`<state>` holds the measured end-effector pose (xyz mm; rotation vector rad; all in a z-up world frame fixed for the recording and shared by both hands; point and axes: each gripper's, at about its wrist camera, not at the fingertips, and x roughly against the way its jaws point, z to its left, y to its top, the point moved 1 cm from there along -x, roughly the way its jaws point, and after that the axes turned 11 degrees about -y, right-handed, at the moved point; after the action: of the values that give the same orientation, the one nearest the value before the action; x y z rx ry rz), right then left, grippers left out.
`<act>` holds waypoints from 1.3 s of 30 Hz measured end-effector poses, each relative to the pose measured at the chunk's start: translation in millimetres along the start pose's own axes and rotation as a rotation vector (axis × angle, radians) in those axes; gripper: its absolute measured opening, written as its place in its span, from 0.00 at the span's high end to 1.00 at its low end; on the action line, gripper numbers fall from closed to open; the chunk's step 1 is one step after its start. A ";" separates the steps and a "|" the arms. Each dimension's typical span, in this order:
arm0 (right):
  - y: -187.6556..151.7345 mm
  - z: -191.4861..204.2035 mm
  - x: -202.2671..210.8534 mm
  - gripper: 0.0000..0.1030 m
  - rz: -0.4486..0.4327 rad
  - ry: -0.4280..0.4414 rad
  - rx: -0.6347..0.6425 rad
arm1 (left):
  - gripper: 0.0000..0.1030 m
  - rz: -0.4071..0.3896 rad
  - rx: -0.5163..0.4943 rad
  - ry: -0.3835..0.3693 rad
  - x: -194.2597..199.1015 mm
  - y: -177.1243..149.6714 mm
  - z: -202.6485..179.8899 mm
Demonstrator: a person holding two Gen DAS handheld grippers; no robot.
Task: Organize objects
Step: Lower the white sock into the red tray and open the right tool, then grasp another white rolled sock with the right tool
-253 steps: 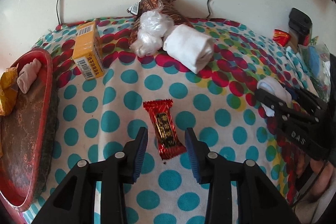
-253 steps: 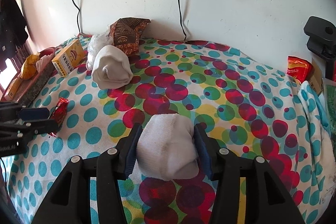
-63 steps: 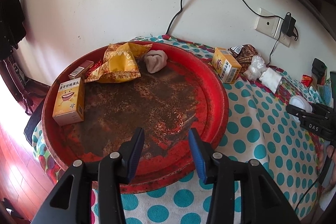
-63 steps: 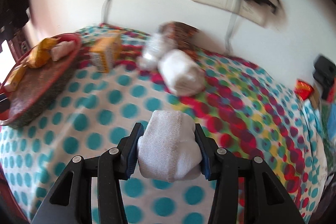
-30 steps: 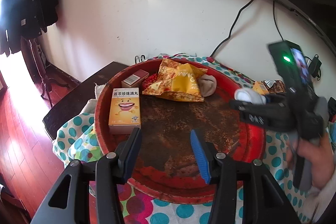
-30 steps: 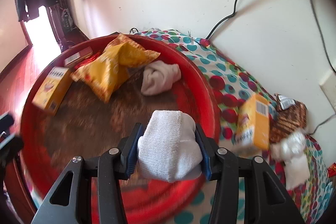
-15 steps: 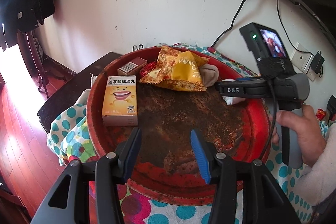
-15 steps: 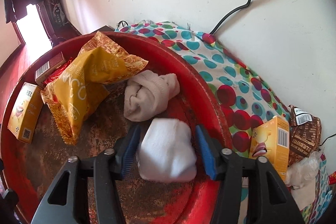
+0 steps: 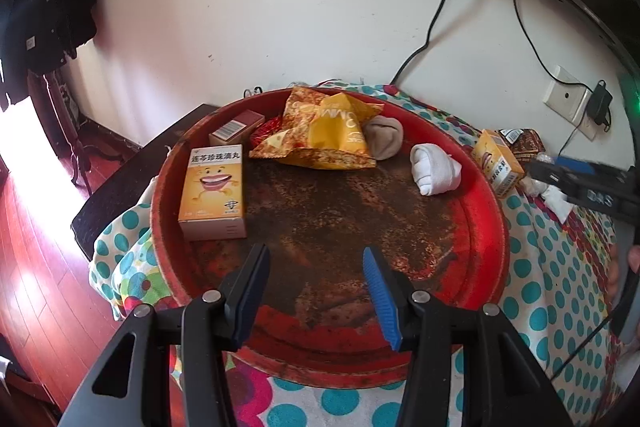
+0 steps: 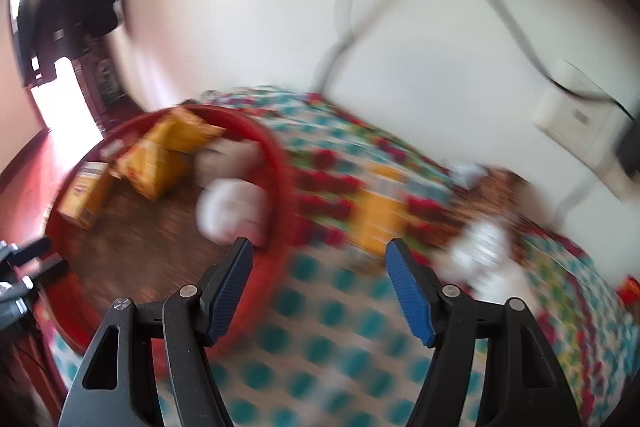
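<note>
A round red tray point(image 9: 486, 239) holds a yellow smiley box point(image 9: 214, 191), a small red box point(image 9: 236, 127), a yellow snack bag point(image 9: 328, 131), a beige sock roll point(image 9: 386, 137) and a white sock roll point(image 9: 434, 169) near its right rim. My left gripper point(image 9: 316, 277) is open and empty above the tray's near edge. My right gripper point(image 10: 320, 281) is open and empty over the dotted cloth, right of the tray point(image 10: 280, 163). The white sock roll point(image 10: 232, 209) lies blurred inside the rim there. The right gripper also shows at the right edge of the left wrist view point(image 9: 592, 183).
A yellow box point(image 9: 498, 167), a brown snack packet point(image 9: 526, 145) and white bundles point(image 9: 554, 195) lie on the dotted cloth right of the tray. Wall sockets and cables point(image 9: 572, 103) are behind. The table edge and red wood floor point(image 9: 36, 267) are at the left.
My right gripper opened, left the white sock roll in the tray beside the beige roll, and pulled back to the right. The left gripper stayed open over the tray.
</note>
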<state>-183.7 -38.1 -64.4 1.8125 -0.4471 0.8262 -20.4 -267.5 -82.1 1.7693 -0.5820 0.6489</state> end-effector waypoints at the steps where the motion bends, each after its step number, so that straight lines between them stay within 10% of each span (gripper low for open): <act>1: -8.6 -17.7 -1.9 0.34 0.013 -0.031 -0.019 | 0.52 -0.001 -0.005 0.000 0.1 0.0 -1.6; 9: -54.3 -109.2 -38.7 0.34 0.122 -0.132 -0.108 | 0.50 0.013 -0.071 0.016 -7.3 -4.6 -21.0; 19: -57.9 -116.2 -79.0 0.31 0.106 -0.103 -0.079 | 0.48 0.017 -0.150 0.006 -17.2 -15.1 -42.9; 26: -59.0 -124.3 -78.7 0.67 0.087 -0.063 -0.138 | 0.47 0.014 -0.219 0.010 -21.0 -20.9 -57.5; 39: -105.1 -158.0 -30.3 0.68 0.034 -0.036 -0.169 | 0.42 -0.017 -0.360 -0.011 -6.6 -9.1 -122.5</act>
<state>-188.7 145.2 -121.7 1.6694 -0.5566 0.7566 -36.2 -146.9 -63.4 1.4400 -0.6470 0.4873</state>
